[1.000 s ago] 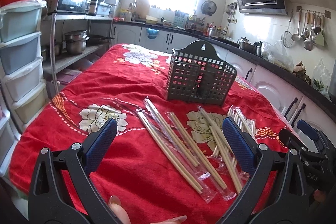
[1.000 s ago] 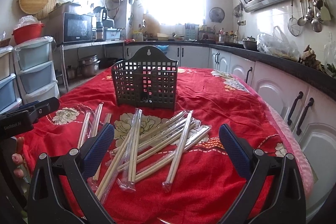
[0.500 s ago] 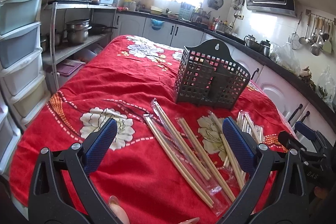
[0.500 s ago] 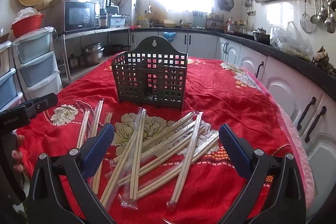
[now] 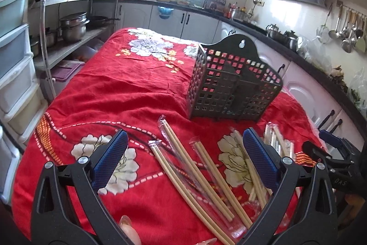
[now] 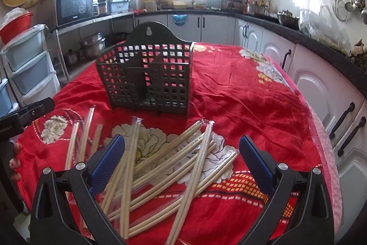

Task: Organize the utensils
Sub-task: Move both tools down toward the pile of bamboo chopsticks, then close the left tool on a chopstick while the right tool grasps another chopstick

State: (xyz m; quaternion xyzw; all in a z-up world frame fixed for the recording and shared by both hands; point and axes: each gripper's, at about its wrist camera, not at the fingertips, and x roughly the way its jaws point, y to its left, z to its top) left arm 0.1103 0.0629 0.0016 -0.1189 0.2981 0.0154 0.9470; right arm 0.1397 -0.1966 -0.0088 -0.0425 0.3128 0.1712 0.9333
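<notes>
Several pairs of wooden chopsticks in clear wrappers [image 5: 195, 167] [image 6: 174, 162] lie scattered on the red flowered cloth. Behind them stands a dark grid utensil holder [image 5: 231, 86] [image 6: 149, 77], upright and empty as far as I can see. My left gripper [image 5: 183, 157] hovers open just above the left part of the pile. Over the right part of the pile my right gripper [image 6: 181, 160] is open too, nothing between its blue pads. The right gripper's tip [image 5: 330, 153] shows at the left view's right edge, and the left gripper's tip [image 6: 29, 111] at the right view's left edge.
The red cloth [image 5: 128, 88] covers a table. White plastic drawers [image 5: 13, 61] and a metal shelf with pots [image 5: 71, 26] stand to the left. Kitchen cabinets [image 6: 321, 88] run along the right. A person's fingers [image 6: 15, 162] hold the left gripper.
Both grippers have moved forward and lower toward the chopsticks and the holder, which now look larger. Both stay open. The chopsticks have not moved.
</notes>
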